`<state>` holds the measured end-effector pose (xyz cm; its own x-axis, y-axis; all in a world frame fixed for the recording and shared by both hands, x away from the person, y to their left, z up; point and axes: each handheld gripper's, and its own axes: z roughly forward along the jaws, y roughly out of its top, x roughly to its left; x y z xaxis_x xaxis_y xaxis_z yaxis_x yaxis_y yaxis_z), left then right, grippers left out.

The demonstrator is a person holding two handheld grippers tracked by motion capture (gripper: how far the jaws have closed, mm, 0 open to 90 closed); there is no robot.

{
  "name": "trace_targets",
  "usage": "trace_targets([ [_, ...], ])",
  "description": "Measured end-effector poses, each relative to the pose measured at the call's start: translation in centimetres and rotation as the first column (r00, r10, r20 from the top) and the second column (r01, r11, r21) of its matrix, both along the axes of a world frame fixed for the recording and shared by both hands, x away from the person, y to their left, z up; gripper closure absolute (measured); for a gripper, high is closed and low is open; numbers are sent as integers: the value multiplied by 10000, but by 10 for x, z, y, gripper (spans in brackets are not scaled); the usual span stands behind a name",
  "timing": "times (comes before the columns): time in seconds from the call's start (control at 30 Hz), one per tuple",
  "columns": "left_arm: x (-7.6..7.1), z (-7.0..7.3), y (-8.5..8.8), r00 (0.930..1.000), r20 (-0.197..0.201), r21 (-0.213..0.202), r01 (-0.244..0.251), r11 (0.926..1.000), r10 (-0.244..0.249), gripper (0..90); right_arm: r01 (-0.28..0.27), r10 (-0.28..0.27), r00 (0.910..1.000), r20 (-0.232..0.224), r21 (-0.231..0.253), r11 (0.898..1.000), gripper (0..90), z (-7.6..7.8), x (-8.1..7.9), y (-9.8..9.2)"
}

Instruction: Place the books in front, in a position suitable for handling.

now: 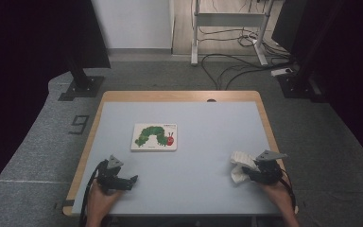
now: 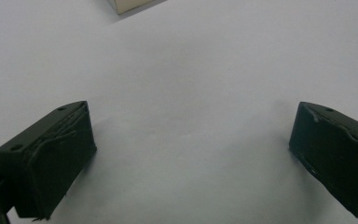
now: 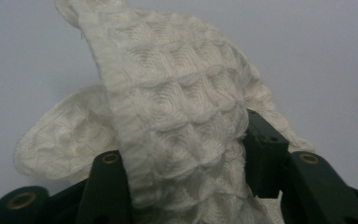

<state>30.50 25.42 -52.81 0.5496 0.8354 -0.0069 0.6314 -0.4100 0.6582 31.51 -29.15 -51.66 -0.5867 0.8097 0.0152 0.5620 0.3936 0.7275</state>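
While I sit at the near edge of a pale blue surface [image 1: 189, 137], my two hands come in from the bottom of the high view, each holding a black gripper. My right gripper [image 1: 251, 171] is at the lower right of that frame, and a crumpled white cloth [image 1: 240, 165] lies at its tip, resting on the surface. In the right gripper view the cloth [image 3: 177, 121], a knitted cream fabric with a bumpy weave, rises up the middle of the frame, bunched between my fingers [image 3: 261, 149]; they sit close against the folds on either side, but I cannot tell whether they press on it. My left gripper [image 1: 130, 182] is at the lower left of the high view, low over bare surface. In the left gripper view its fingers [image 2: 51, 158] stand wide apart with nothing between them. A picture book [image 1: 154, 136] with a green caterpillar on its cover lies flat near the middle of the high view, well apart from both grippers.
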Motion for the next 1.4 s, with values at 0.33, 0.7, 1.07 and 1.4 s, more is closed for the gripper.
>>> trace_targets([
  [0.33,0,0,0,10000,-2,4,-3,10000,3,0,-189,176,9993,317,437,9989,111,8,-3,-1],
  [0.7,0,0,0,10000,-6,1,-6,10000,6,0,-430,379,9950,924,544,9976,0,35,-6,0],
  [1.07,0,0,0,10000,-35,-8,1,10000,-1,0,-574,501,9939,983,731,9957,0,41,-1,13],
  [1.4,4,4,1,9996,-281,-102,93,9999,-96,0,-952,885,9895,1140,542,9940,0,47,7,31],
])
